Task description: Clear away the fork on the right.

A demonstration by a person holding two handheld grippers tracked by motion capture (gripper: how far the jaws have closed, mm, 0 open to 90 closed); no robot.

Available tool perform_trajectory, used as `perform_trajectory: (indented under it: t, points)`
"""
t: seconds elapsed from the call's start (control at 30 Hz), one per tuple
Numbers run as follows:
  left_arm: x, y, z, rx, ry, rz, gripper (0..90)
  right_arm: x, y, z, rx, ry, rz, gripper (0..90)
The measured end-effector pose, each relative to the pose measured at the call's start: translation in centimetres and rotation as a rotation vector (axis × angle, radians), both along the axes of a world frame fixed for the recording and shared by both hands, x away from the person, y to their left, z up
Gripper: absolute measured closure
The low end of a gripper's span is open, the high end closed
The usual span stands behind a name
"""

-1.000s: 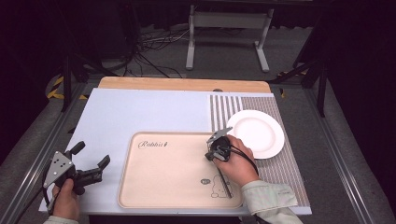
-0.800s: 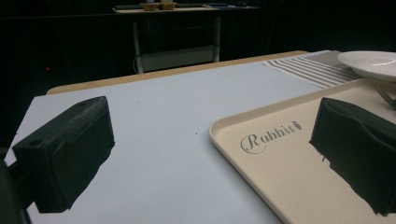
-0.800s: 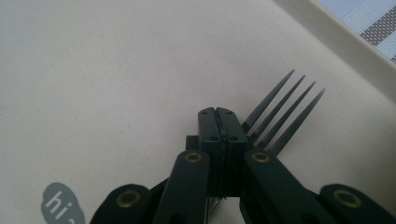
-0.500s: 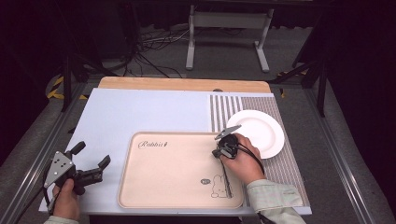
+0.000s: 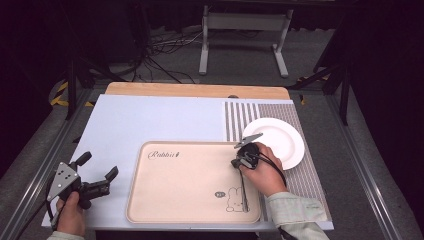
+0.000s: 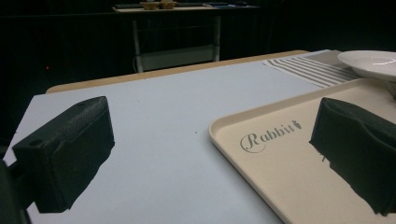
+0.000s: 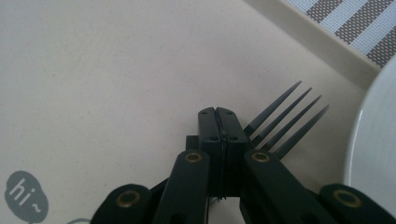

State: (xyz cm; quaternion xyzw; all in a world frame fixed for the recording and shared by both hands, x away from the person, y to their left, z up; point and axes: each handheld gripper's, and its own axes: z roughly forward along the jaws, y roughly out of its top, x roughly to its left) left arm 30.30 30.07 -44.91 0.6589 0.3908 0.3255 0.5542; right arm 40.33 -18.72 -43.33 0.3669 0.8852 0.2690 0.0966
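Over on the right edge of the beige plastic tray with the Rabbit print (image 5: 190,185), the right gripper (image 7: 218,114) had its jaws clamped together on a dark metal fork (image 7: 285,121), tines pointing toward the round white plate (image 5: 280,141) just beside it. Near left of the surface, the left gripper (image 5: 97,167) sat with jaws wide apart, holding nothing.

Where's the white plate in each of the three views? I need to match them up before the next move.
High view: the white plate sits right of centre on the striped mat, just past the right gripper.
Left gripper view: the plate is at the top right edge, behind the tray.
Right gripper view: its rim curves along the right edge.
Shared landmark: the beige tray, beside the plate.
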Motion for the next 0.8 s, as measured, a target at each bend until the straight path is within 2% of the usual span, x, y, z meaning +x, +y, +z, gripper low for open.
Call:
perform_trajectory:
  t: [0.27,0.43,0.5,0.6,0.8]
  points:
    - [0.0,0.0,0.0,0.001,0.001,0.000,0.3,0.0,-0.2,0.2,0.000,-0.004,-0.008,90.0]
    - [0.0,0.0,0.0,0.001,0.001,0.000,0.3,-0.3,-0.3,1.2,0.012,-0.041,-0.010,89.8]
    - [0.0,0.0,0.0,0.003,-0.001,-0.001,0.3,-0.4,-0.4,1.8,0.021,-0.061,0.005,85.4]
    - [0.0,0.0,0.0,0.001,-0.001,-0.001,0.3,-0.7,-0.4,2.5,0.032,-0.093,0.020,75.8]
    - [0.0,-0.1,0.0,0.002,0.002,-0.004,0.3,-1.2,-0.6,3.8,0.085,-0.179,0.093,33.9]
